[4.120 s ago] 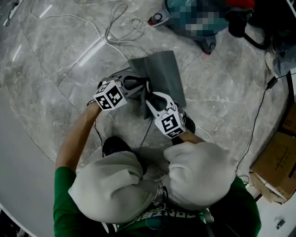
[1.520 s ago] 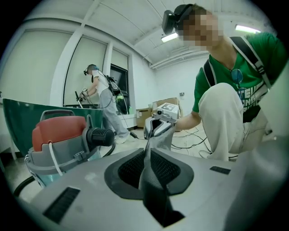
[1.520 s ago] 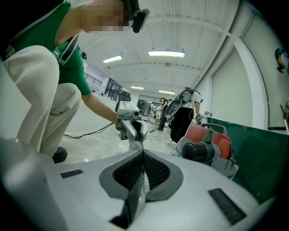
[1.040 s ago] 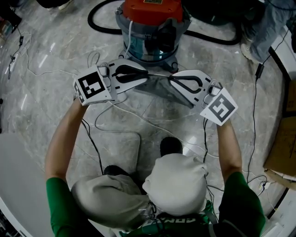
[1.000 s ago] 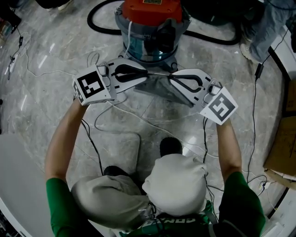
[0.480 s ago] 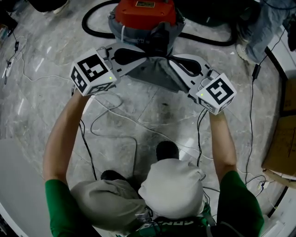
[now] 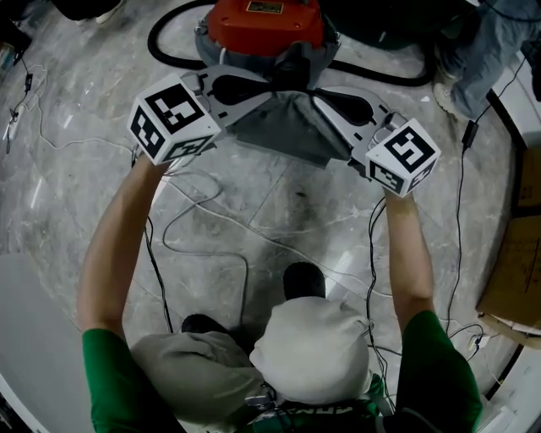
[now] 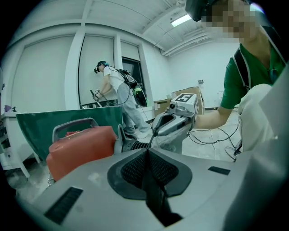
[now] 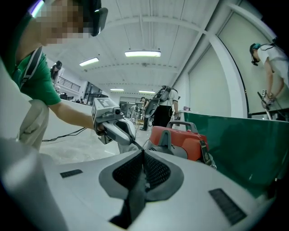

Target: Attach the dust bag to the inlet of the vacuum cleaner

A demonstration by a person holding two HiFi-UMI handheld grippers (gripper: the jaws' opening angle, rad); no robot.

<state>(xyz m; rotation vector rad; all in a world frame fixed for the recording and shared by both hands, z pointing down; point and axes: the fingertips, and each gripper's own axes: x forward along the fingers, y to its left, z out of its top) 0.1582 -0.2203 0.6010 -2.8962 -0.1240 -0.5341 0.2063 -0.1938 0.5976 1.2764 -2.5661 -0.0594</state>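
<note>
Left tongs [image 7: 267, 87] and right tongs [image 7: 316, 95], each clamped on the upper edge of the grey dust bag [image 7: 283, 128], hold it spread just before the vacuum cleaner [image 7: 264, 21]. Advance both evenly, mouth squared to the inlet [image 7: 293, 69].

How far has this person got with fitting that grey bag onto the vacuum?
Done: the dust bag is lifted, stretched between the left gripper and right gripper, both shut on its top edge. In hand: holding it before the red-lidded vacuum cleaner. Left: fitting it on.
</note>
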